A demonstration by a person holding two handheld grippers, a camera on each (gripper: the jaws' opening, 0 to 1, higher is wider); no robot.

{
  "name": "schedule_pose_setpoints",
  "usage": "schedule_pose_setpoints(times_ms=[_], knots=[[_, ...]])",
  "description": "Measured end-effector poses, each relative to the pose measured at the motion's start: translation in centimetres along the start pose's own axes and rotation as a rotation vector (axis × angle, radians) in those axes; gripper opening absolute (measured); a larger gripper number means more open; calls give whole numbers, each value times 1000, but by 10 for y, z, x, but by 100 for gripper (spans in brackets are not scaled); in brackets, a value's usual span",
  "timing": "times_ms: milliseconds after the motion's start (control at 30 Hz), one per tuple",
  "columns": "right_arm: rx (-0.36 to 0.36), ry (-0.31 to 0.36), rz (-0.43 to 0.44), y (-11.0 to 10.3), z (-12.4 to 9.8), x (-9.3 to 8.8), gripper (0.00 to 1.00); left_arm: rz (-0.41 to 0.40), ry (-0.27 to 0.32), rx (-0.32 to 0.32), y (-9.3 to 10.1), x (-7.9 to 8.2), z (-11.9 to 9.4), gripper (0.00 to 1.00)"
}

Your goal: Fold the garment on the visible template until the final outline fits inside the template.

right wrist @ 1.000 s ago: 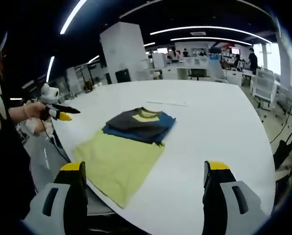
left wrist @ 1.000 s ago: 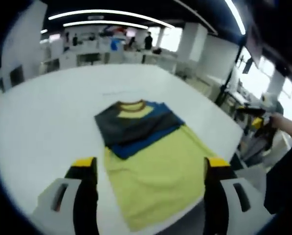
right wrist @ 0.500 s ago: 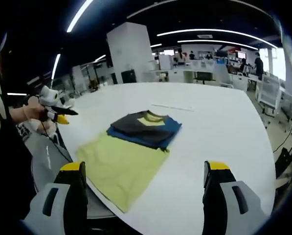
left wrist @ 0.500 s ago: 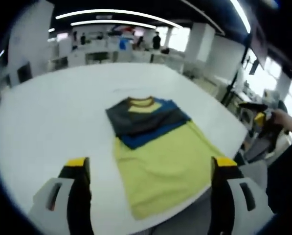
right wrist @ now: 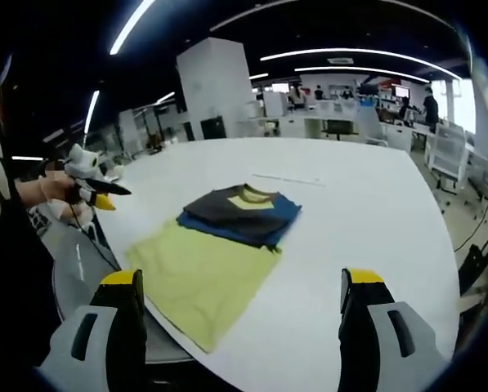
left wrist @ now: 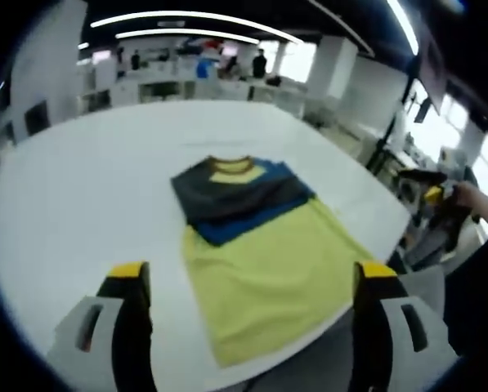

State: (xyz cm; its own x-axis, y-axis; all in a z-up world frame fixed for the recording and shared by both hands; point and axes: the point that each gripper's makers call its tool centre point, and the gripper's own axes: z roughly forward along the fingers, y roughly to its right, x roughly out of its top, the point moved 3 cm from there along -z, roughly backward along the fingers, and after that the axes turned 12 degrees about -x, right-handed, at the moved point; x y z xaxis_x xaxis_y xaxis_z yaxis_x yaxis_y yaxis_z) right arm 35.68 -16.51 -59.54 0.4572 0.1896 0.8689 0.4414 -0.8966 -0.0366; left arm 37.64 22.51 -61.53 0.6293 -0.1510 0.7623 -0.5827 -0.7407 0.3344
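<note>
A T-shirt lies flat on the white table (left wrist: 72, 180). Its yellow body (left wrist: 268, 269) runs down to the table's near edge, and its dark grey and blue top (left wrist: 235, 196) is folded in over the chest, yellow collar showing. My left gripper (left wrist: 253, 271) is open and empty, held back off the table edge. In the right gripper view the same shirt (right wrist: 207, 269) lies left of centre, with my right gripper (right wrist: 242, 278) open and empty in front of it. A faint thin line (right wrist: 284, 178) is marked on the table (right wrist: 366, 212) beyond the collar.
The right gripper (left wrist: 427, 184) hangs in a hand (left wrist: 482, 202) off the table's right corner. The left gripper (right wrist: 96, 188) shows off the table's left side, also in a hand. Desks, a white pillar (right wrist: 219, 86) and distant people stand behind the table.
Both cameras have shifted slightly, so the shirt sits a little differently in each view. The shirt itself has not moved, and both grippers have stayed open.
</note>
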Motion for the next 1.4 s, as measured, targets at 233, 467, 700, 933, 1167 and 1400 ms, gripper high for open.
schedule_pose_setpoints(times_ms=[233, 467, 700, 933, 1167, 1400], knots=[[-9, -6, 3, 2, -2, -3, 100, 23, -23, -34, 4, 5, 20, 98], [-15, -13, 12, 7, -3, -6, 100, 45, -28, -81, 11, 18, 54, 93], [-34, -6, 19, 12, -5, -3, 100, 77, -52, -130, 18, 27, 84, 89], [-38, -9, 26, 11, -5, -5, 100, 80, -66, -171, 24, 32, 114, 85], [-43, -16, 24, 12, -4, -7, 100, 88, -87, -196, 28, 35, 138, 84], [-53, -16, 32, 16, -4, -8, 100, 107, -100, -216, 32, 39, 157, 83]])
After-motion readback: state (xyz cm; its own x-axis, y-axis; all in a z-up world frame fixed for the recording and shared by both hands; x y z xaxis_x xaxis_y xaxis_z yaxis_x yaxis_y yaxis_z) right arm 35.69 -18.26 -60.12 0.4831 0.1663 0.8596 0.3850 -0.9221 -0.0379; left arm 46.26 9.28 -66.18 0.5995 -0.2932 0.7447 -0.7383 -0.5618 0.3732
